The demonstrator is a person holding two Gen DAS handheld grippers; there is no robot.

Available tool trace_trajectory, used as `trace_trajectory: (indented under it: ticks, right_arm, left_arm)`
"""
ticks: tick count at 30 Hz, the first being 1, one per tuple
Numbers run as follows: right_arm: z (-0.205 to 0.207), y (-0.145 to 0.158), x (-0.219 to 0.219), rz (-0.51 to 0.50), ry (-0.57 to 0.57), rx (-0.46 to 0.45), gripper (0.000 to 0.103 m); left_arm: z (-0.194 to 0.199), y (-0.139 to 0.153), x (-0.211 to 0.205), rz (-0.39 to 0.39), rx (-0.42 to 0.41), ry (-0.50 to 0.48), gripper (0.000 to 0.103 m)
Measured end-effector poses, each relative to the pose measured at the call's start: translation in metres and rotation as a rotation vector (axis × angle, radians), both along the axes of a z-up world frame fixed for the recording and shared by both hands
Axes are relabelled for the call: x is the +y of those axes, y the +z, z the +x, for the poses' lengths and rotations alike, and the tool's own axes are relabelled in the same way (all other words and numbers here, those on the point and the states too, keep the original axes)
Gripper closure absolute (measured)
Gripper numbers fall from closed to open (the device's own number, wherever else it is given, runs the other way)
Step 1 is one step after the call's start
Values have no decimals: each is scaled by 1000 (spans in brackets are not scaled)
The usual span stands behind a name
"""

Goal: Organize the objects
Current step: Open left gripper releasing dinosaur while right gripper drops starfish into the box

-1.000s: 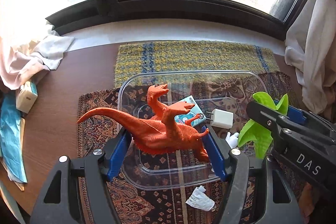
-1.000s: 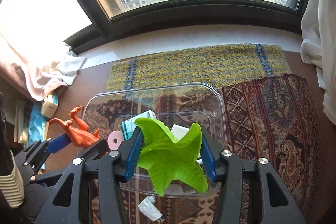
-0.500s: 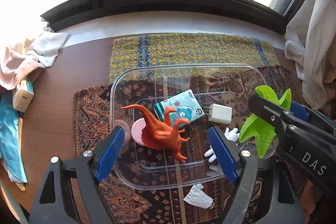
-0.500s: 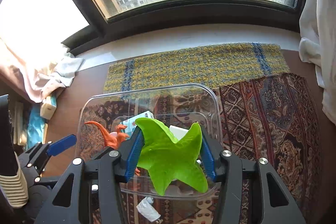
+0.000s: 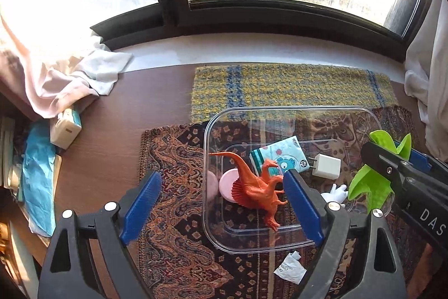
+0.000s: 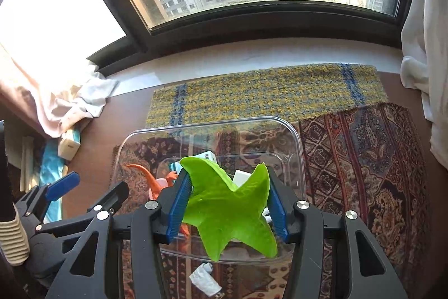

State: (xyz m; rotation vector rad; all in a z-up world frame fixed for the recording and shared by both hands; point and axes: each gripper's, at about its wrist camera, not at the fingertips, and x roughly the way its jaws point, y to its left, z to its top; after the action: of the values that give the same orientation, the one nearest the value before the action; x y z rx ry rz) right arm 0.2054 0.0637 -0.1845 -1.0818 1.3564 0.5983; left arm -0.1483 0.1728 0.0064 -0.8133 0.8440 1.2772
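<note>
The left hand-held gripper (image 5: 221,203) hangs over the near left edge of the clear box (image 5: 294,109), its blue fingers (image 5: 141,205) spread wide and holding nothing. The right hand-held gripper (image 6: 226,203) hovers over the near side of the box and pinches a bright green star toy (image 6: 229,210) flat between its pads. The orange dinosaur (image 5: 256,188) lies inside the box, tail pointing to the far left, beside a blue tissue pack (image 5: 280,157) and a white plug (image 5: 326,166).
</note>
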Motion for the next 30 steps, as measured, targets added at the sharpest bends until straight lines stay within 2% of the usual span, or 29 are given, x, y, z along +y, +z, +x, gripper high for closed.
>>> trace_trajectory:
  ticks: [2, 10, 19, 30]
  right_arm:
    - [-2, -2, 1, -4, -1, 5, 38]
    - [-15, 8, 7, 22, 23, -17, 38]
    - [-39, 33, 7, 73, 82, -42, 38]
    - [-65, 59, -13, 90, 127, -60, 38]
  left_arm:
    - [-4, 1, -1, 1, 3, 11, 14]
    - [-12, 8, -14, 35, 6, 18, 14]
    - [-21, 17, -36, 62, -21, 6, 14]
    - [-30, 26, -75, 131, -22, 3, 14]
